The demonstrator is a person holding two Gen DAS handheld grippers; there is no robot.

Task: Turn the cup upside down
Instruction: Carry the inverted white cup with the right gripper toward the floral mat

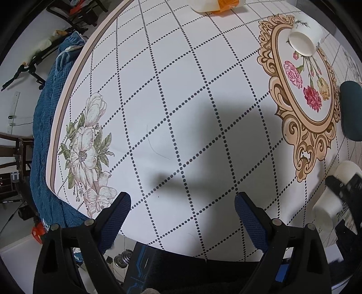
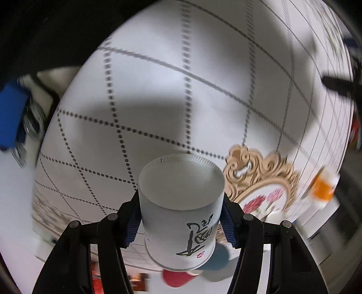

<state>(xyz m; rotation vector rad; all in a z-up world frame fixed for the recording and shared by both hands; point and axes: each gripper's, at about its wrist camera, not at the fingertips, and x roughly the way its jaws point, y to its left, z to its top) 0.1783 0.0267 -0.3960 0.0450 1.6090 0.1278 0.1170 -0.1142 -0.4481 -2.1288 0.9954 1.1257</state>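
Note:
In the right wrist view my right gripper (image 2: 179,217) is shut on a white paper cup (image 2: 181,210) with black calligraphy. The cup is held in the air above the table, base towards the camera's far side, mouth towards the camera. The view is motion-blurred. In the left wrist view the same cup (image 1: 337,192) and the right gripper (image 1: 344,190) show at the right edge. My left gripper (image 1: 182,203) is open and empty above the near table edge. A second white cup (image 1: 304,36) lies tilted on its side at the far right of the table.
The table (image 1: 181,101) has a white cloth with a dotted grid, a flower print (image 1: 86,153) and an ornate gold frame print (image 1: 303,95). An orange-and-white container (image 1: 217,5) stands at the far edge. A dark teal object (image 1: 351,110) is at the right. A blue cloth (image 1: 49,113) hangs at the left.

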